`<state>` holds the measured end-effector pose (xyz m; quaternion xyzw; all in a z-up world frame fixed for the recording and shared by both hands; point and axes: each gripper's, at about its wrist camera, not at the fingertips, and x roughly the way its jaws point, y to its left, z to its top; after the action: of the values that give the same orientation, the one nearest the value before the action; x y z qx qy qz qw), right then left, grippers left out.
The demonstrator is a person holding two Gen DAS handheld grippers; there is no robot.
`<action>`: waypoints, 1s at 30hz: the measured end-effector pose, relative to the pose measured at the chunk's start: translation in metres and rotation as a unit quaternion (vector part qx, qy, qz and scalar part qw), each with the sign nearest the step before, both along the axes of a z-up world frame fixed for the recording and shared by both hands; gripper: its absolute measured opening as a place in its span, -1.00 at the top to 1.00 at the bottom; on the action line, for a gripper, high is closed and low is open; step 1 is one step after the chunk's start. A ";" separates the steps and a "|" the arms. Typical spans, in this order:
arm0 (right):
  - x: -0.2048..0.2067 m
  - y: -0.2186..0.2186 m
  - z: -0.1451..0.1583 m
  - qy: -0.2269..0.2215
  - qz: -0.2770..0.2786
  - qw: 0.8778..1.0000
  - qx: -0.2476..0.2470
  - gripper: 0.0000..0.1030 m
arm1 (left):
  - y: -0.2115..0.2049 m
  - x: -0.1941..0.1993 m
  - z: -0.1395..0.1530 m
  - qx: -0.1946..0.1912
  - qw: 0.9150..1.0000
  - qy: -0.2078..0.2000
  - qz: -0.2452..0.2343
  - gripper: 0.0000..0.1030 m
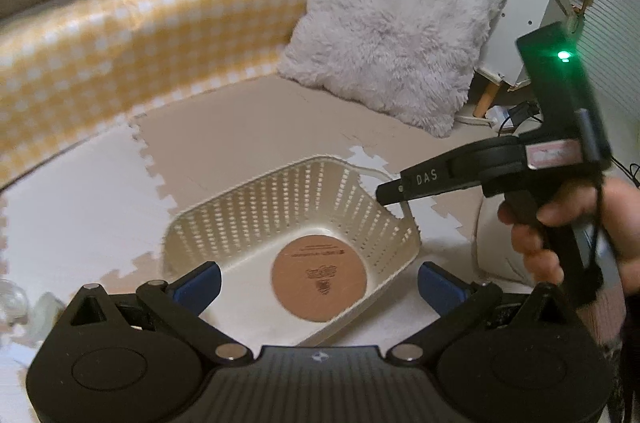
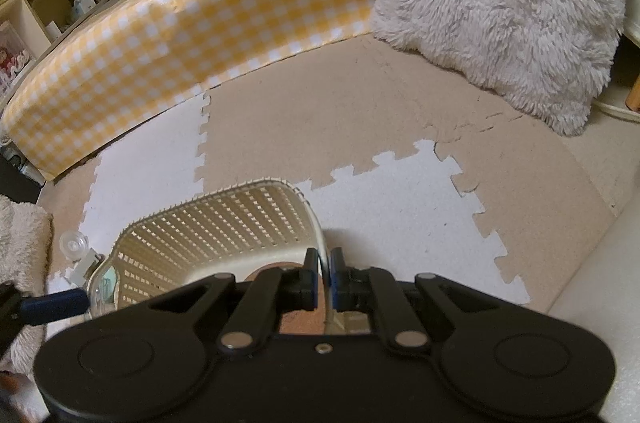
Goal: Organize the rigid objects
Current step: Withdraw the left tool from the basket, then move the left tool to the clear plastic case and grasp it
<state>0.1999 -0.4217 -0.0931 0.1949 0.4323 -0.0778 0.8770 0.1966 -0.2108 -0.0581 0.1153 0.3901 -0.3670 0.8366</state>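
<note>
One cream plastic basket [image 1: 296,223] sits on the floor just ahead of both tools, its walls a lattice of small rectangular holes and its bottom smooth and solid. Lying flat inside it, directly in front of the left tool [image 1: 320,281], is a round cork coaster [image 1: 319,277] with dark print on its face; nothing else shows in the basket.

That left tool is released: its two blue-padded fingers [image 1: 200,281] stand wide apart with nothing between them, hanging above the basket's near edge.

The right tool [image 2: 323,283] is clenched on the basket's thin, pale, arched handle [image 2: 321,247], which rises up between its blue pads at the rim on that side. In the left wrist view the same tool reaches in from the right, its black fingertip at the basket's far right rim, with a person's hand [image 1: 560,235] wrapped around its grip.

Beyond the basket the floor is covered in interlocking foam mats [image 2: 320,119], beige and white, with jigsaw edges. Farther ahead stands a glossy yellow-and-white checked panel [image 2: 192,23], and to its right a shaggy white cushion [image 2: 504,7].
</note>
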 end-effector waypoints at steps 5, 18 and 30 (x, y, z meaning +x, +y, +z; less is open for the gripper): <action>0.000 0.001 0.000 0.000 0.001 1.000 -0.004 0.88 | 0.026 -0.009 0.011 -0.004 1.000 -0.024 0.020 -1.00; 0.000 0.003 0.001 0.000 0.000 1.000 -0.013 0.88 | 0.105 0.002 0.014 -0.034 0.991 -0.002 0.129 -1.00; -0.001 0.004 0.002 -0.001 -0.002 1.000 -0.017 0.86 | 0.168 0.043 -0.016 -0.087 0.955 0.082 0.272 -1.00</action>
<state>0.1992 -0.4182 -0.0914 0.1810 0.4297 -0.0862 0.8804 0.2397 -0.0431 -0.0741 -0.0987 0.4408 -0.1664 0.8765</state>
